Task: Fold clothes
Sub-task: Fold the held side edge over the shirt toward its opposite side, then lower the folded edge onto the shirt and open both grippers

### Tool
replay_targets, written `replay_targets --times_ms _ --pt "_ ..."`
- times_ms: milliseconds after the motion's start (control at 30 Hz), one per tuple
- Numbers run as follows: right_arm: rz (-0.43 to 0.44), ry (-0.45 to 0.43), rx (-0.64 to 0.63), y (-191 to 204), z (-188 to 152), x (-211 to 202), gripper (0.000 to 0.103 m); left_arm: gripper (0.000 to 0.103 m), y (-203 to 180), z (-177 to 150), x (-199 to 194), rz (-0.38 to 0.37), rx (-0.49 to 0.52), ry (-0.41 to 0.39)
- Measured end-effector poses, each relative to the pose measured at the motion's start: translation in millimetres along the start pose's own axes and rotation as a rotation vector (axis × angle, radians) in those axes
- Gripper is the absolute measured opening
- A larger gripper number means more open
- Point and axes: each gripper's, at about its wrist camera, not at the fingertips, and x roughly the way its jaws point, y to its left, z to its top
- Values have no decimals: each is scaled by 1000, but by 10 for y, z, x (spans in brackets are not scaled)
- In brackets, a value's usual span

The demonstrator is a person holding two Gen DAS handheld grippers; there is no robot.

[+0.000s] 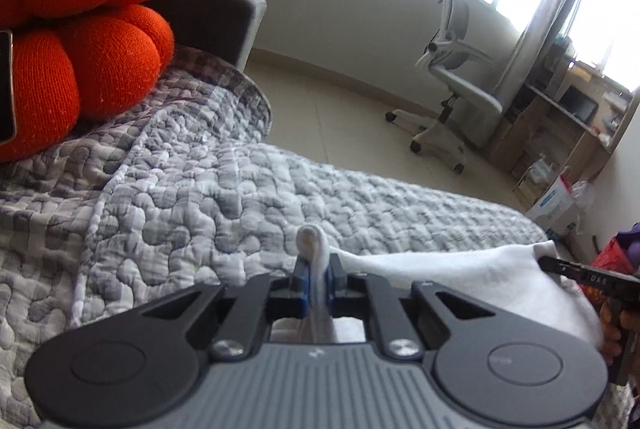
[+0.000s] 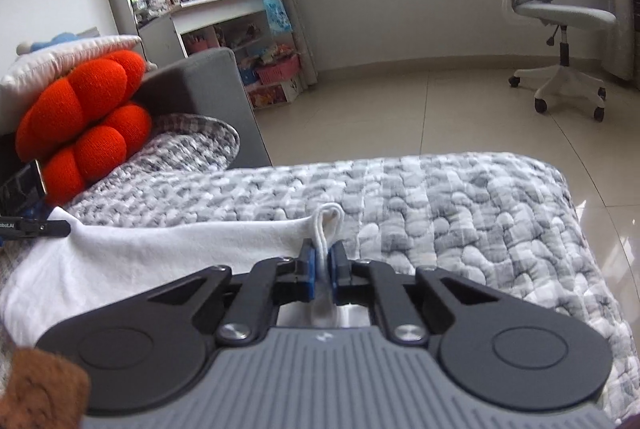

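1. Together, our left gripper (image 1: 318, 279) and right gripper (image 2: 324, 269) each pinched a bunched edge of the white garment (image 2: 132, 261).
2. It stretched between them above the quilted bed (image 2: 460, 213).
3. It seemed soft, light, floppy; corners suited gripping best.

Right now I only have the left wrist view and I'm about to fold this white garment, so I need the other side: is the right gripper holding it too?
Observer: Yes. The right gripper is shut on a bunched fold of the white garment.
Operator: Does anything lie past that end of the cloth?
Observer: Only bare grey quilt up to the bed's edge.
Operator: Is that orange cushion all that's at the head end?
Observer: No. The orange cushion has a white pillow resting on top of it.
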Motion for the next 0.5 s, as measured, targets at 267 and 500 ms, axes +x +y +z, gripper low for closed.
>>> replay_targets --times_ms 267,500 --pt "-7 -23 31 0 -15 -102 9 19 41 -63 -15 15 -27 -28" --pt "-67 -6 15 35 1 -144 38 42 -27 -36 -211 107 5 -70"
